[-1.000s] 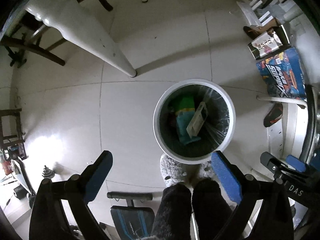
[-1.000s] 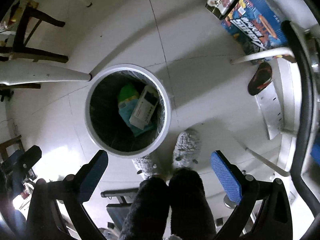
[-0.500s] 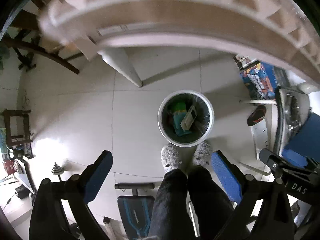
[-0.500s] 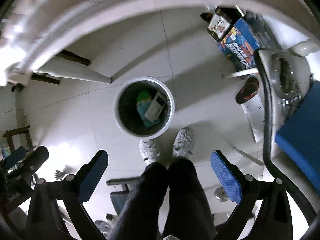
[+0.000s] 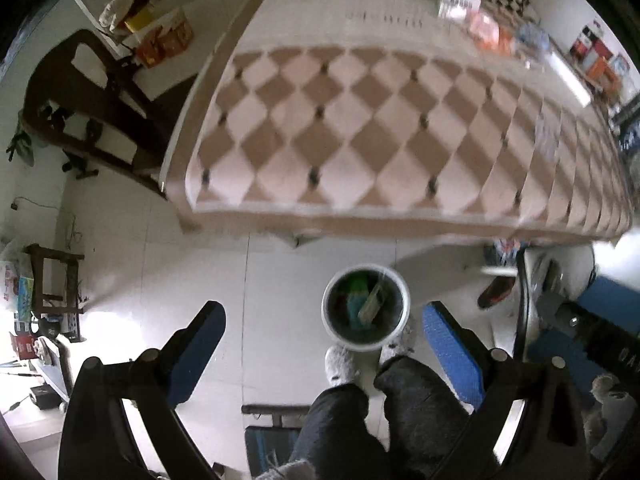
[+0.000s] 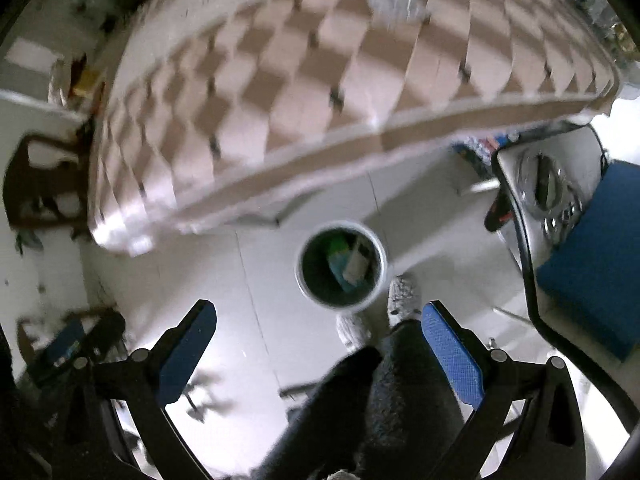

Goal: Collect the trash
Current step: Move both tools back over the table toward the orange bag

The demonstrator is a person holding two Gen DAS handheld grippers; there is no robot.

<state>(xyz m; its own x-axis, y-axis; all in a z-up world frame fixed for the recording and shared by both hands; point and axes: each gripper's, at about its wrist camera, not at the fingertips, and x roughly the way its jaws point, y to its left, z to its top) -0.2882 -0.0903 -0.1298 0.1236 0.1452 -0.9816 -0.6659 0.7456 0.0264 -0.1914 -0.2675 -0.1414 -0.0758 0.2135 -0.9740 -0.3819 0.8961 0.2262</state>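
Left gripper (image 5: 322, 340): we hold it wide open, empty.
Right gripper (image 6: 318, 338): likewise wide open, empty.
Round white bin (image 5: 366, 307): on the floor, holding trash.

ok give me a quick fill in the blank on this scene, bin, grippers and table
1. Both the left gripper and the right gripper are ____ and hold nothing.
2. The trash bin stands on the ____, in front of the person's slippers.
3. The table has a ____ pattern of brown and pale pink.
4. The rim of the bin is ____ in colour.

Missing words: open; floor; diamond; white
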